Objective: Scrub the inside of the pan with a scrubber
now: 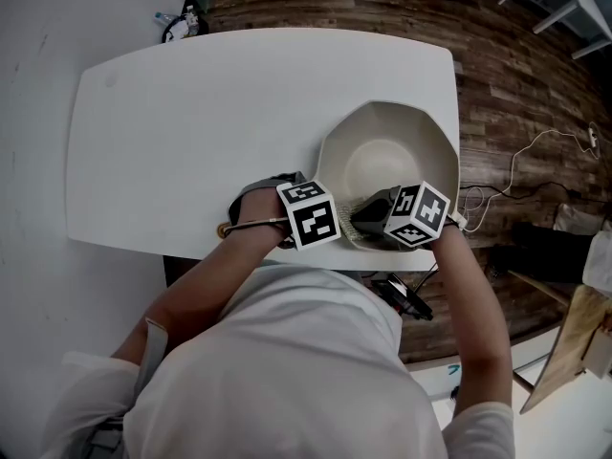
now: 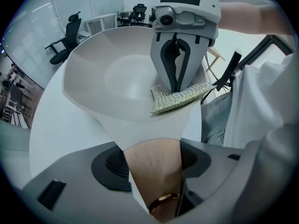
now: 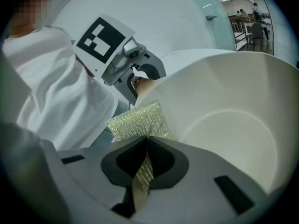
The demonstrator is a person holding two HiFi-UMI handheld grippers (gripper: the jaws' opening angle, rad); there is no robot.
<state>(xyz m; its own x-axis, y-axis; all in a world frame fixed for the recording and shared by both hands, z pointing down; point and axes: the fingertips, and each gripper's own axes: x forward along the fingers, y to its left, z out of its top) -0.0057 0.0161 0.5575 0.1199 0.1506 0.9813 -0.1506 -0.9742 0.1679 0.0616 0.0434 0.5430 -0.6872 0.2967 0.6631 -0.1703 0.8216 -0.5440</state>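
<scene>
A cream pan [image 1: 387, 156] stands on the white table [image 1: 191, 132] near its front right edge. Its wooden handle [image 2: 152, 169] sits between the jaws of my left gripper [image 2: 152, 148], which is shut on it. My right gripper [image 3: 145, 146] is shut on a yellow-green mesh scrubber [image 3: 138, 120]. The scrubber [image 2: 180, 97] lies on the pan's near inner wall, just below the rim. In the head view the left gripper [image 1: 330, 226] and right gripper [image 1: 368, 216] are close together at the pan's near side. The pan's inside [image 3: 233, 125] looks plain and smooth.
The pan hangs slightly over the table's front edge beside the person's white shirt [image 1: 287, 352]. Wooden floor [image 1: 516, 94] with a white cable [image 1: 531, 151] lies to the right. Small items [image 1: 182, 25] sit beyond the table's far left corner. Office chairs [image 2: 65, 43] stand behind.
</scene>
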